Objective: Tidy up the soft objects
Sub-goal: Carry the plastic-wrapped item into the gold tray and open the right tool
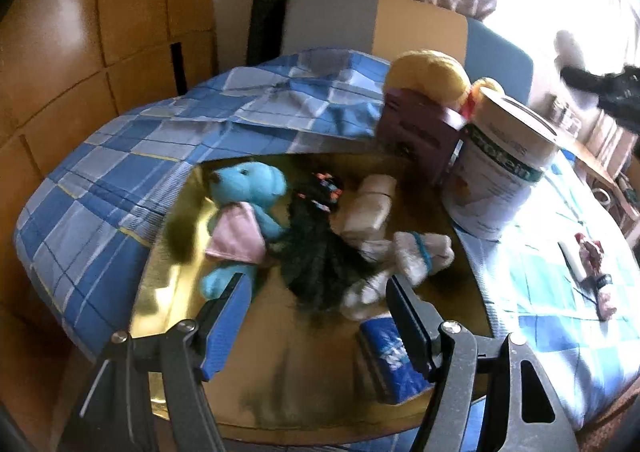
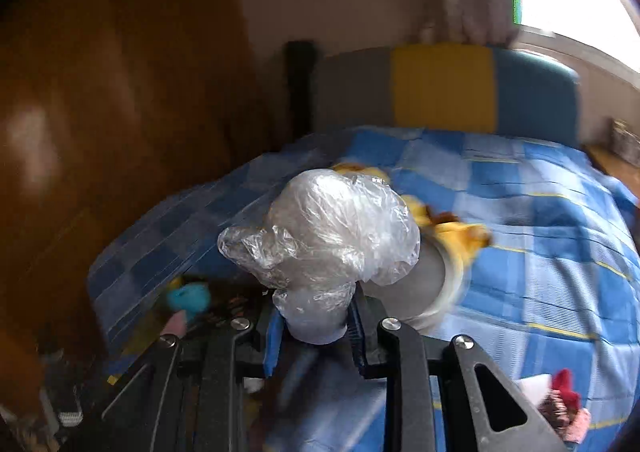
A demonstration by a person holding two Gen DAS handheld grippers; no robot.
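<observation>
In the left wrist view a gold round tray (image 1: pixel 176 300) holds a blue plush toy (image 1: pixel 244 196) with a pink cloth, a black fuzzy item (image 1: pixel 316 252), rolled white socks (image 1: pixel 368 208) and a white sock bundle with a teal band (image 1: pixel 420 256). My left gripper (image 1: pixel 320 304) is open and empty, just above the tray's near side. My right gripper (image 2: pixel 316 316) is shut on a crumpled clear plastic bag (image 2: pixel 332 228), held above the bed. A yellow plush toy (image 1: pixel 432 72) sits behind the boxes.
A white protein tub (image 1: pixel 500 168) and a purple box (image 1: pixel 420 132) stand on the blue checkered bedspread (image 1: pixel 100 192). A blue packet (image 1: pixel 392 360) lies on the tray's near edge. A wooden wardrobe (image 1: pixel 80 32) is on the left, a chair back (image 2: pixel 440 88) behind.
</observation>
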